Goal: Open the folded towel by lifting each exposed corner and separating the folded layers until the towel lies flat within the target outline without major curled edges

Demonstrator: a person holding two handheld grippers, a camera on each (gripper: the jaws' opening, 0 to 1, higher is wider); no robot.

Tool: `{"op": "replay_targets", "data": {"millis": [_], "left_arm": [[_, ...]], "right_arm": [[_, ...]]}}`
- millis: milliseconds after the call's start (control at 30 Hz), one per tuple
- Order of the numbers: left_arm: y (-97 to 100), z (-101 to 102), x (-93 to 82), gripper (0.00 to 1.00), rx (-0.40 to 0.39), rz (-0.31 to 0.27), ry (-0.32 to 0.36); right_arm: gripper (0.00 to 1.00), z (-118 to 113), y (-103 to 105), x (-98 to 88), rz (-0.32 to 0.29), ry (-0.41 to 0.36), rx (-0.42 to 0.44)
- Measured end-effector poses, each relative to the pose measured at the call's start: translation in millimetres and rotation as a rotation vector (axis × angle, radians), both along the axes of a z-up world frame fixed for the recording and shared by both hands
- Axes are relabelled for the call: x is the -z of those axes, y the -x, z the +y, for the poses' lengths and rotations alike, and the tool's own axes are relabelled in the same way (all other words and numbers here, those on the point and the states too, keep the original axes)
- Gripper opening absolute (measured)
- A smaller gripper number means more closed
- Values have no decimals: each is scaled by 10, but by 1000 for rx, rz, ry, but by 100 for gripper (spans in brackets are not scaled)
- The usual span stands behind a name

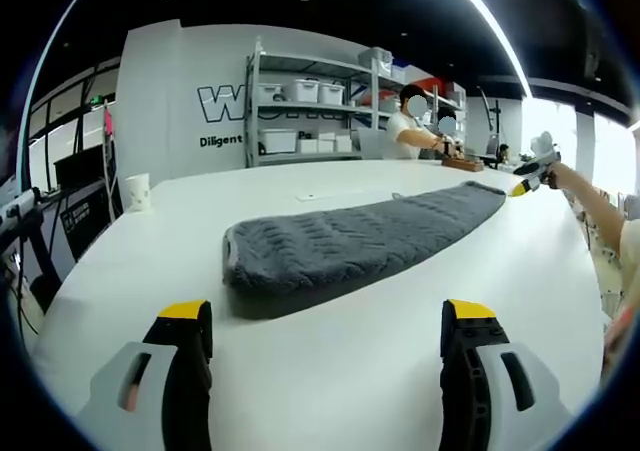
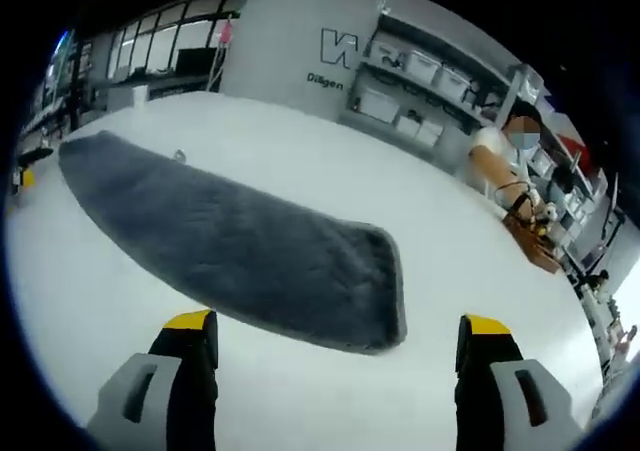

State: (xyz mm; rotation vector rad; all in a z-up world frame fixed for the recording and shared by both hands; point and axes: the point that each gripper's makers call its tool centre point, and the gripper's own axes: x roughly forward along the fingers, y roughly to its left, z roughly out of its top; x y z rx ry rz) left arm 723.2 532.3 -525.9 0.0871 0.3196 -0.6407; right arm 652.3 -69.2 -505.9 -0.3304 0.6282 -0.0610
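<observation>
1. Bright, even indoor light floods both views; the white table [image 1: 330, 361] glows almost without texture.
2. A long ceiling light strip [image 1: 490, 21] streaks overhead in the left gripper view, and windows [image 1: 610, 151] at the right blow out to pure white.
3. Under the gray towel [image 1: 360, 241] sits a soft, dark shadow along its near edge, faint elsewhere.
4. Fisheye bending is strong: the table edge curves, the shelves [image 1: 310, 111] lean.
5. In the right gripper view the towel [image 2: 240, 241] looks soft and slightly blurred, and the far background smears toward the edges.
</observation>
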Motion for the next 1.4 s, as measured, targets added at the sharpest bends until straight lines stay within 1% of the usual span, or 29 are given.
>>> {"op": "replay_targets", "data": {"millis": [33,100,167,200,233,300,333,400,467,500,567,600,633,700,733,767,867,933,1000,1067,1200,1233,1267,1300,1333,1400], "left_arm": [[2,1,-2,93,0,-1,0],[5,2,-10,93,0,-3,1],[6,2,-30,93,-1,-11,3],[7,1,-36,93,0,-14,2],[9,1,-36,93,1,-14,2],[3,8,-28,93,-2,-11,1],[-1,11,-24,93,-3,-11,0],[-2,12,-13,93,-3,-8,-2],[3,3,-4,93,-1,-5,-4],[1,2,-3,93,0,-5,-4],[-4,9,1,93,-2,-5,-6],[-7,19,4,93,-6,-3,-6],[-14,49,-32,92,-27,-18,-1],[-6,46,-93,92,-27,-37,9],[-11,44,-121,92,-24,-43,19],[-18,42,-129,92,-21,-42,26],[-40,70,-106,92,-37,-37,30],[-64,87,-73,92,-46,-30,16],[-53,74,-64,92,-39,-24,15],[-37,56,-74,92,-32,-26,20],[-51,81,-98,92,-43,-36,21],[-65,86,-106,92,-45,-37,24],[-90,90,-121,91,-58,-28,44],[-102,84,-139,91,-63,-33,40],[-119,86,-166,91,-68,-43,18],[-146,71,-233,91,-67,-46,13]], "right_arm": [[99,75,50,-32,-13,-9,-8],[99,221,63,-114,-80,-10,-58],[99,294,126,-157,-128,-9,-46],[99,339,168,-147,-131,5,-60],[99,405,235,-114,-127,4,-64],[99,524,307,-63,-117,-13,-85],[99,602,327,-55,-127,-22,-105],[99,773,360,-41,-146,-58,-144],[99,966,378,-27,-161,-95,-208],[99,1066,408,4,-157,-125,-232],[99,1229,490,57,-146,-138,-287],[99,1243,514,67,-144,-136,-281],[99,1268,545,84,-142,-134,-283],[99,1258,579,97,-137,-133,-272],[99,1229,622,116,-123,-147,-250],[99,1215,646,114,-125,-155,-240],[99,1224,703,54,-162,-172,-223],[99,1278,730,7,-168,-175,-230],[99,1339,768,-47,-170,-154,-262],[99,1356,781,-79,-178,-173,-260],[98,1410,800,-59,-168,-175,-266],[98,1419,810,-38,-155,-168,-272],[98,1427,819,-13,-142,-164,-281],[98,1432,828,-3,-136,-163,-284],[98,1435,833,1,-134,-162,-285],[98,1423,810,-19,-145,-173,-278]]}}
